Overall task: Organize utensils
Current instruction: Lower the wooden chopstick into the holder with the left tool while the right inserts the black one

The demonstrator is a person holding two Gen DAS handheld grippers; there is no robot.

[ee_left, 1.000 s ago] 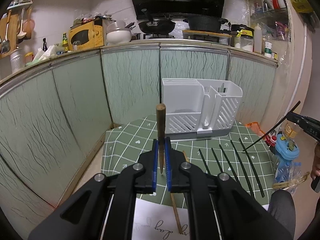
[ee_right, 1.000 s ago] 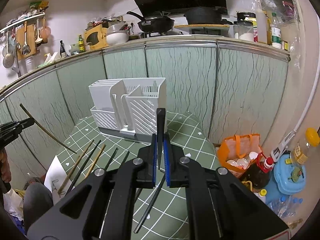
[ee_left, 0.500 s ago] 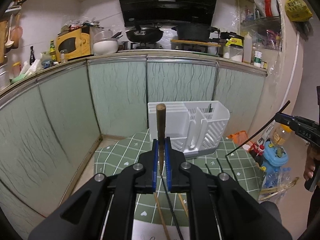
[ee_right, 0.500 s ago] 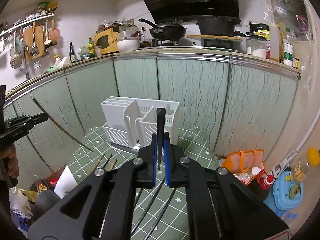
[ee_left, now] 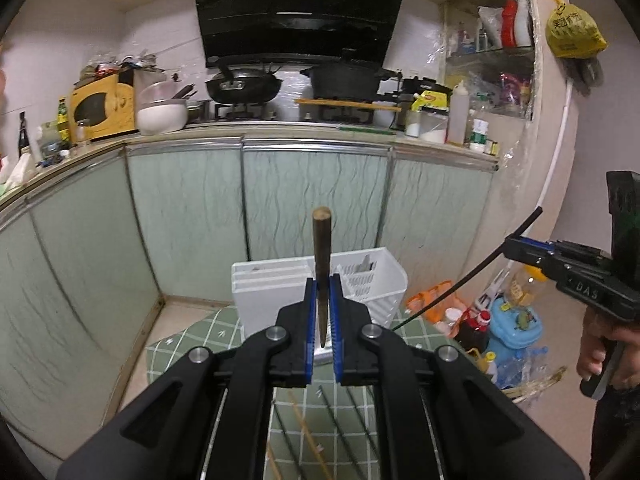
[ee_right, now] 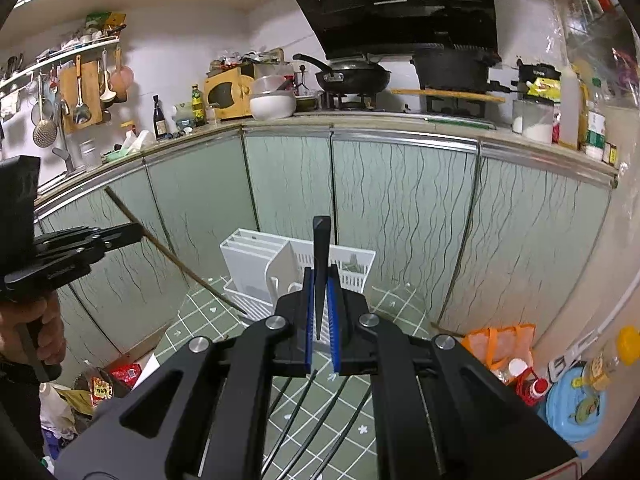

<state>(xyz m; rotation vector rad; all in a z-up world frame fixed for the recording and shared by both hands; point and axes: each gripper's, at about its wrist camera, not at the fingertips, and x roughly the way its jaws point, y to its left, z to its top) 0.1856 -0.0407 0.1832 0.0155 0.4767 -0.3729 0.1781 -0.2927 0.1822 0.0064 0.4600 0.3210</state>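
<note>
The left gripper (ee_left: 321,304) is clamped on a brown wooden chopstick (ee_left: 321,248). In the right wrist view this chopstick (ee_right: 176,258) slants from upper left down to lower right, its tip near the white utensil holder (ee_right: 256,264). That holder stands upright on the green checked mat (ee_right: 200,312); dark utensil tips show in its slotted right compartment, too small to count. Four black chopsticks (ee_right: 316,432) lie on the mat, roughly parallel. The right gripper (ee_right: 321,304) is closed on one black chopstick (ee_right: 321,248); in the left wrist view it (ee_left: 472,276) slopes from upper right down to lower left.
</note>
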